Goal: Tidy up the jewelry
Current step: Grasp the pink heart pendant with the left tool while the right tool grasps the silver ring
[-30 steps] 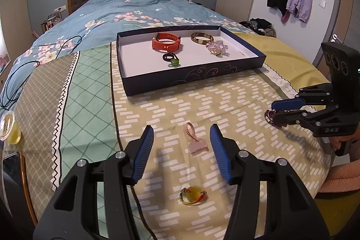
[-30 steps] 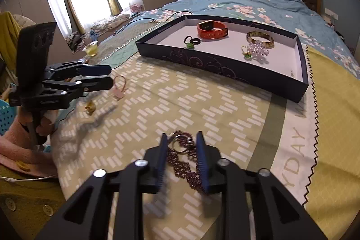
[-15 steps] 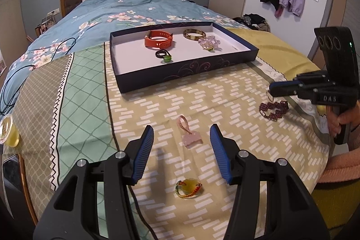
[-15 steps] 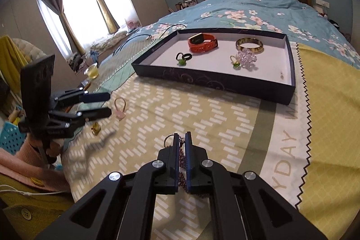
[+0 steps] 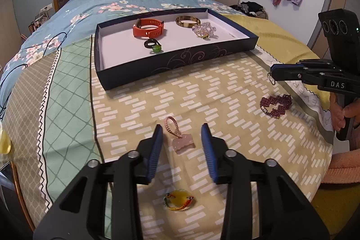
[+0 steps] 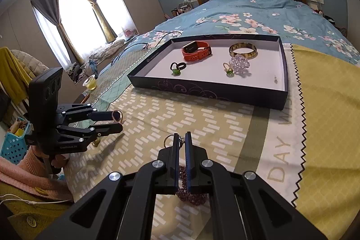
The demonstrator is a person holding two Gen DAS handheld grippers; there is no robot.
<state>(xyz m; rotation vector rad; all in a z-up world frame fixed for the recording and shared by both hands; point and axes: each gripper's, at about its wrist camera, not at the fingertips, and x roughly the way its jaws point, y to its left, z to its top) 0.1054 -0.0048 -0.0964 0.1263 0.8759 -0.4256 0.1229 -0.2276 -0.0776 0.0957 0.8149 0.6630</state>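
A dark blue tray on the bed holds an orange watch band, a gold bangle, a clear bead cluster and a black ring with a green stone. My left gripper is open, low over a pink charm with a cord loop. A yellow pendant lies nearer me. My right gripper is shut on a small metal ring, lifted above the maroon beaded bracelet, which lies on the cloth.
The tray lies ahead of my right gripper, with bare white floor on its right side. A cup of yellow liquid stands at the bed's left edge. The patterned cloth covers the bed's foot.
My right gripper has closed on the small ring and risen off the cloth, leaving the maroon bracelet lying there. My left gripper has moved forward and lower around the pink charm.
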